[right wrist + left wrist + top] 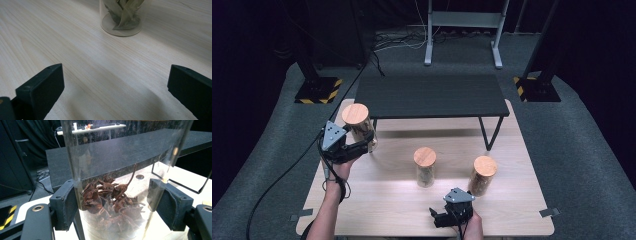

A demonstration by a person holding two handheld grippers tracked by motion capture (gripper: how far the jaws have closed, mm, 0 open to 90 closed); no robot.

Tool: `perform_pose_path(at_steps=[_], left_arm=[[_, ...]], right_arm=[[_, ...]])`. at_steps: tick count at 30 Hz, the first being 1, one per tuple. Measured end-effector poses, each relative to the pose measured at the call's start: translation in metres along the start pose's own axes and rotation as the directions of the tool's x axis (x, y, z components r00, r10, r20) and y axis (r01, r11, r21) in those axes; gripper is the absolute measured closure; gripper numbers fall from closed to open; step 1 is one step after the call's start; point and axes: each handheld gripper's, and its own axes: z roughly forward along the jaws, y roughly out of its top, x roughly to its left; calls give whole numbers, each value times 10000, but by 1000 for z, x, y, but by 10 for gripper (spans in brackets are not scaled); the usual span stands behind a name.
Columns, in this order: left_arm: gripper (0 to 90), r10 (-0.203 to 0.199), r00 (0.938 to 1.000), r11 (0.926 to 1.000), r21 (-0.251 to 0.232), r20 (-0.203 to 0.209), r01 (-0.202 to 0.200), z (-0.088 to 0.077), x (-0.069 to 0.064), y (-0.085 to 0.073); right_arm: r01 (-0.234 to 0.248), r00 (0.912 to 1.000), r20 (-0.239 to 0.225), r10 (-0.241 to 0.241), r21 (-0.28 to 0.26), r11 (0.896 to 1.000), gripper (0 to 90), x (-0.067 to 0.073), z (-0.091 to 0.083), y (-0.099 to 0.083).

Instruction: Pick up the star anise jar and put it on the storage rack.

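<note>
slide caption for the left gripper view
Left gripper clamps a clear jar of star anise before the black shelf.

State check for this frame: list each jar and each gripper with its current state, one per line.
Left gripper: shut on the star anise jar.
Star anise jar: upright, lidded, gripped near its base.
Middle jar: upright, lidded, standing free.
Right jar: upright, lidded, standing free.
Right gripper: open, empty, over the table.
</note>
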Motion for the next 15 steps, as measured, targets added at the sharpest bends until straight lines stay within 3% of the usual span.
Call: perform_pose_path(at_steps=[15], left_arm=[[252, 72, 10000, 9999, -73, 27, -72, -1, 2, 12]], right_arm=[[30, 10000, 4, -30, 26, 10000, 0, 0, 0, 0]])
